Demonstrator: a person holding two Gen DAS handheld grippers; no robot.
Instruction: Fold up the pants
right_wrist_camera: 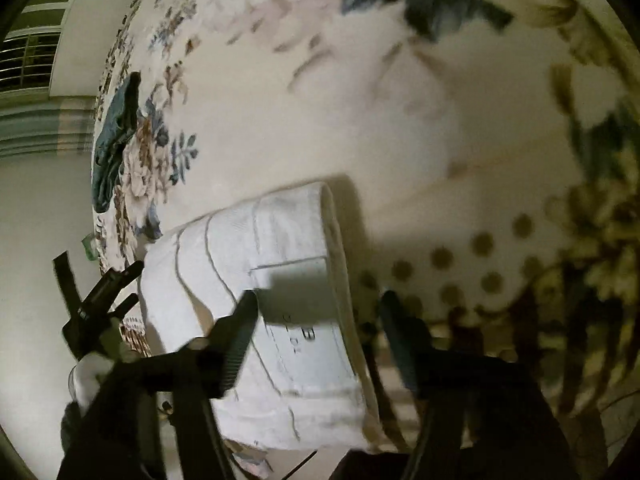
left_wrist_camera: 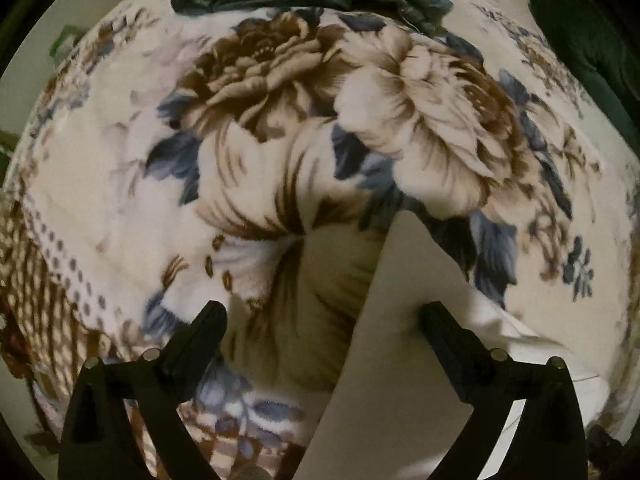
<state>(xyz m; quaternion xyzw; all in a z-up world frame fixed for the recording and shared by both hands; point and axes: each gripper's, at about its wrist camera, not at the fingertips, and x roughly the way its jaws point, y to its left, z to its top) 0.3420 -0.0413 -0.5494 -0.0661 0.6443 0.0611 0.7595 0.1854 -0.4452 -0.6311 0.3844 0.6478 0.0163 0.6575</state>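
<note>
Both grippers, left (left_wrist_camera: 324, 320) and right (right_wrist_camera: 316, 308), I hold spread wide above the folded white pants (right_wrist_camera: 280, 280) on the floral blanket (left_wrist_camera: 120, 200).

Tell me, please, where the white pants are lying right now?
The white pants lie folded on the floral blanket, low and centre-left in the right wrist view, under the open right gripper; the teal garment sits far off by the blanket's edge.

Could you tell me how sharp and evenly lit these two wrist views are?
Left wrist view: the floral blanket is fairly sharp and evenly lit, with fisheye bulging and dark corners. Right wrist view: dimmer; the blanket's right side is motion-blurred, and the right claw casts a hard shadow on the white pants; the left claw shows at the left edge.
</note>
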